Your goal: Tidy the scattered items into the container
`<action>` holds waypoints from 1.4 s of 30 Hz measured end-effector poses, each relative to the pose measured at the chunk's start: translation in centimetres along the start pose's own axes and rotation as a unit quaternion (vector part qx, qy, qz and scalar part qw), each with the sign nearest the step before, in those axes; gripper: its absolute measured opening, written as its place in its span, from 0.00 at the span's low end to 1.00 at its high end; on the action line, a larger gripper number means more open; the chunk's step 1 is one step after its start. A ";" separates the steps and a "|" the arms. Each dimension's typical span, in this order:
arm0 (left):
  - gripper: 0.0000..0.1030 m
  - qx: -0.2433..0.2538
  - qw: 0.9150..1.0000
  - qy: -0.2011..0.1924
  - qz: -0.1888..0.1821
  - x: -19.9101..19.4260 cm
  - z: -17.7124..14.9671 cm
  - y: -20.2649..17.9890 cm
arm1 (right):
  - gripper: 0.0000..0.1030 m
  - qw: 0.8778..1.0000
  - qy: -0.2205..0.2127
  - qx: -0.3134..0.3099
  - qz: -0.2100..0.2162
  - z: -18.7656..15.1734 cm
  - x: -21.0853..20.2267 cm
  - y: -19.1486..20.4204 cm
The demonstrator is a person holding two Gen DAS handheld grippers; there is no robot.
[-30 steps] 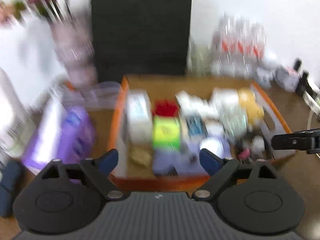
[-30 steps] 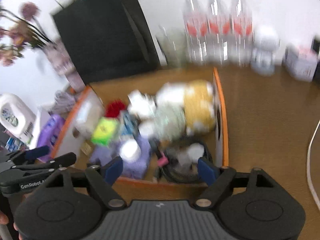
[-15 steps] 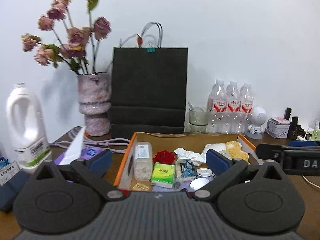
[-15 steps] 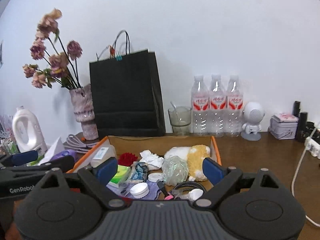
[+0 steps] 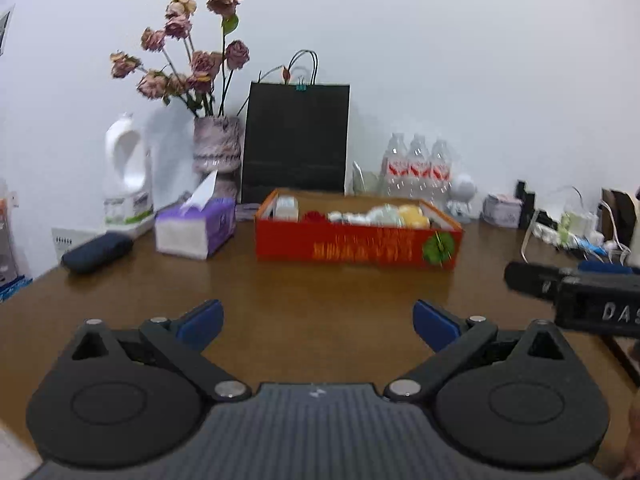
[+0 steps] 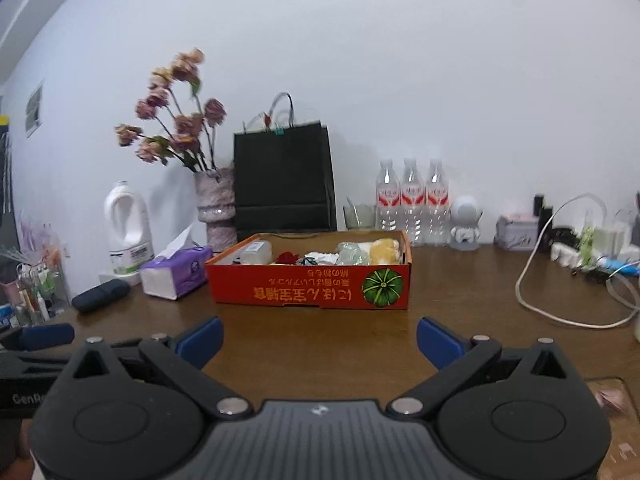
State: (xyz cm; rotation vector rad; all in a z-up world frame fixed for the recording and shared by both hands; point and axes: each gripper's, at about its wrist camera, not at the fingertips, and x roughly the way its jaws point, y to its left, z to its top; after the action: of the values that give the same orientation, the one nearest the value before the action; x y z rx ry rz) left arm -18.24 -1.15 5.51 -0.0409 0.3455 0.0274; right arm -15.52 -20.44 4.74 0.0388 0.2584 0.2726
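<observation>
The red cardboard box (image 5: 356,244) stands on the brown table, and it also shows in the right wrist view (image 6: 312,286). It holds several small items: a clear jar (image 6: 256,253), a red flower (image 6: 286,258), crumpled white paper, a yellow plush (image 6: 384,250). My left gripper (image 5: 318,320) is open and empty, well back from the box over the table. My right gripper (image 6: 320,338) is open and empty, also back from the box. Each gripper shows at the edge of the other's view.
A purple tissue pack (image 5: 195,226), a dark case (image 5: 97,252) and a white jug (image 5: 127,168) stand left of the box. A vase of flowers (image 5: 217,156), a black bag (image 5: 296,142), water bottles (image 5: 416,172) line the wall. Cables and a power strip (image 6: 576,264) lie right.
Both grippers have pulled back and away from the box. Earlier they hovered right over its contents; now bare table lies between them and its front wall.
</observation>
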 end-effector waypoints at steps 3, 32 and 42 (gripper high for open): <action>1.00 -0.005 1.000 -0.001 0.004 -1.7 -1.3 0.3 | 1.00 1.000 -0.019 -0.005 -0.001 -2.0 -2.8 0.5; 1.00 0.025 0.984 0.176 0.008 17.7 0.8 2.2 | 1.00 0.973 0.223 -0.006 -0.053 -2.6 16.7 0.4; 1.00 0.022 0.984 0.177 0.014 17.9 0.9 2.1 | 1.00 0.973 0.224 -0.006 -0.056 -2.5 17.2 0.4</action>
State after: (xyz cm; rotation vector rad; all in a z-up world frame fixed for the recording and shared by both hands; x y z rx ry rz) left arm -1.17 1.38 0.20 0.0030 0.7021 0.0414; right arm -0.28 -15.44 -1.87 -0.0509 0.7049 0.1681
